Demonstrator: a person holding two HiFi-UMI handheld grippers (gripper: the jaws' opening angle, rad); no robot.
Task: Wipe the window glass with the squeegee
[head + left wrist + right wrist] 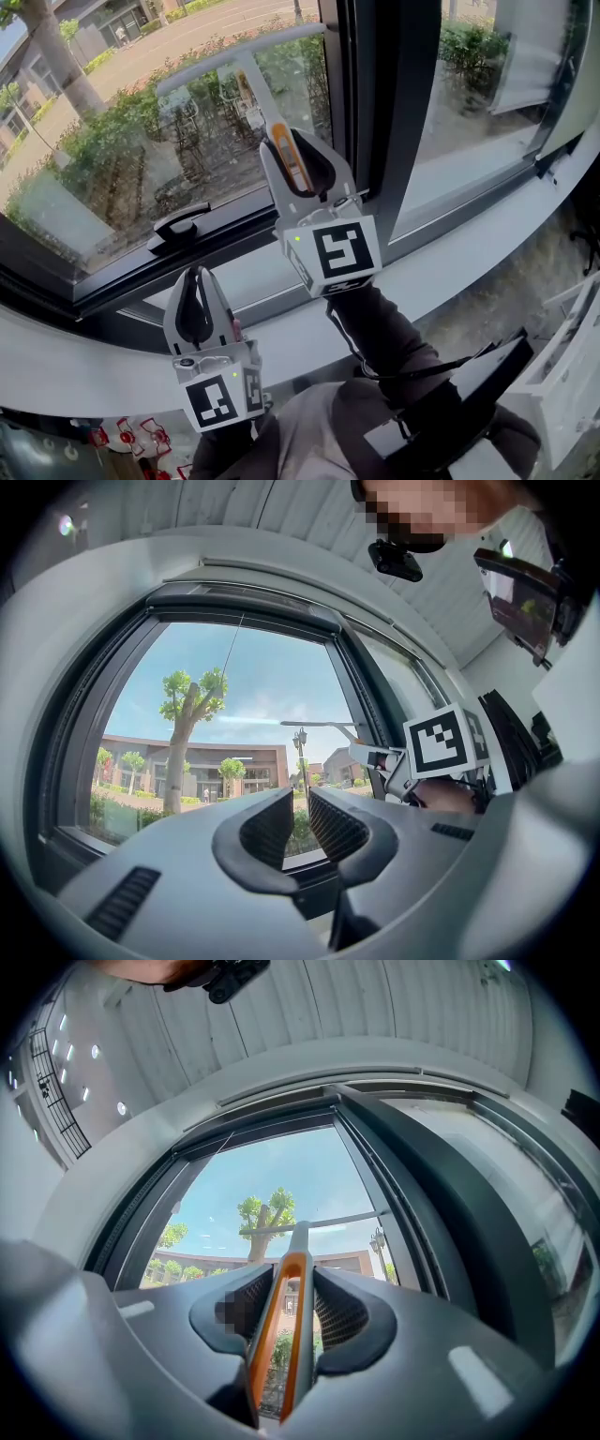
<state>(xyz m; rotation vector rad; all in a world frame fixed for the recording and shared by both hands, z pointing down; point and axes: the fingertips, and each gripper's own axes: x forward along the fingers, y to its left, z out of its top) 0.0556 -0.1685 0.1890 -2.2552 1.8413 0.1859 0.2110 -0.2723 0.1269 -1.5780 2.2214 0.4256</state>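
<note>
My left tool (199, 281) is nearest, low and left of the dark post (380, 94), pinched together on nothing. My right tool (298, 150) is just left of the post, clenched on the orange grip of the squeegee (234, 58). Its blade looks to sit on the window glass (112, 141), up and left of the post.

What worries me: I only have a thin grip on that handle, so if I push hard it could twist in the tool and the blade would tip off the glass and leave streaks. The blade's right end is also near the post and could snag there.

Count: two tools, one squeegee, two panes either side of the post, one window handle (181, 223).
</note>
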